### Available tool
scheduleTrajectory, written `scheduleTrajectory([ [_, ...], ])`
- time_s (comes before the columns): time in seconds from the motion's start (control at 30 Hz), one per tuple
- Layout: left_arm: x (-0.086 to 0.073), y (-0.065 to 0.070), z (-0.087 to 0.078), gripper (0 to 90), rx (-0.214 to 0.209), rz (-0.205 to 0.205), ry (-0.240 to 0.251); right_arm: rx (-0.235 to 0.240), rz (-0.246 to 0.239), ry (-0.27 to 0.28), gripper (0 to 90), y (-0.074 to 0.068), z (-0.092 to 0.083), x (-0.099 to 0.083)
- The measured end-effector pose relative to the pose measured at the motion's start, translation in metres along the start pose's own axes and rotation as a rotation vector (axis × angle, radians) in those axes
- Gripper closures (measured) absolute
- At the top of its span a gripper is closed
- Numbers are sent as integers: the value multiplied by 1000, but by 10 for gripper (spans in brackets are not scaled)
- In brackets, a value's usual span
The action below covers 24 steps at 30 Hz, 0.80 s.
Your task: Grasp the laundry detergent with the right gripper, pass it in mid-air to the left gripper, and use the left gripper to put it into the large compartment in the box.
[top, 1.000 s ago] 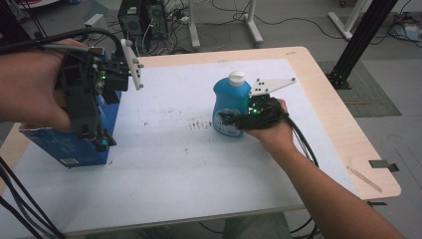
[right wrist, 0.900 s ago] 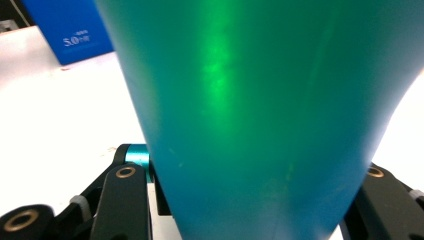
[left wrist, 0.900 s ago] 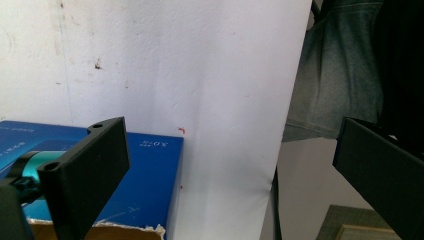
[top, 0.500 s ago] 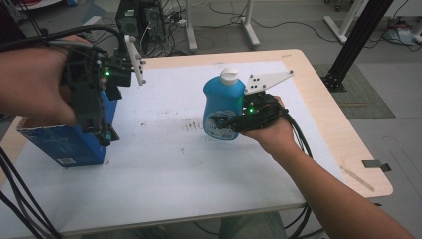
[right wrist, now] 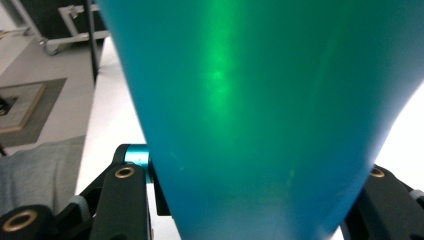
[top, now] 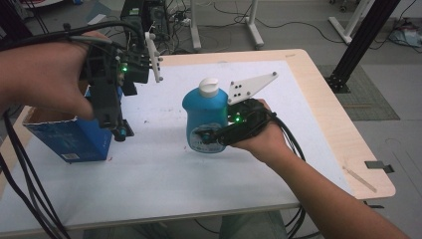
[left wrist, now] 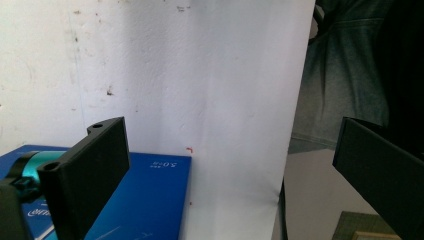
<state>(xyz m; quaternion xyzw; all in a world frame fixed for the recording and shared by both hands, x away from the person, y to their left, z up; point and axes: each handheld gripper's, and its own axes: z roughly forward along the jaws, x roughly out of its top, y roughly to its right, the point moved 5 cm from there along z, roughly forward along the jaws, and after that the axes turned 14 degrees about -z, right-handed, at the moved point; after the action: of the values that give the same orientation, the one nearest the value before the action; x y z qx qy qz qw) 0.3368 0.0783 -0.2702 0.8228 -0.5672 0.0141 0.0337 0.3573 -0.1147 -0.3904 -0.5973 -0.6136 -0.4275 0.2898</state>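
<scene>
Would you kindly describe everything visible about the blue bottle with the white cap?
The blue bottle is squat, rounded, smooth plastic by the look, with a white cap that seems shut. It stands roughly upright near the middle of the white table cover. The right gripper clamps its lower body, jaws on either side. In the right gripper view its teal wall carries a green reflection. Whether its base touches the cover is unclear.

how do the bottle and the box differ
The bottle is rounded with a white cap; the box is flat-sided with an open top. The bottle is clamped in the right gripper; the box sits beneath the open left gripper, ungripped. Both are blue.
</scene>
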Motion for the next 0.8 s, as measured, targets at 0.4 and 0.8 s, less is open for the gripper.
scheduleTrajectory([
  [0.4,14,8,-1,17,-7,16,7,97,-16,-5,452,-14,29,9],
  [0.8,20,13,1,17,-12,7,-2,154,-23,-8,456,-22,59,24],
])
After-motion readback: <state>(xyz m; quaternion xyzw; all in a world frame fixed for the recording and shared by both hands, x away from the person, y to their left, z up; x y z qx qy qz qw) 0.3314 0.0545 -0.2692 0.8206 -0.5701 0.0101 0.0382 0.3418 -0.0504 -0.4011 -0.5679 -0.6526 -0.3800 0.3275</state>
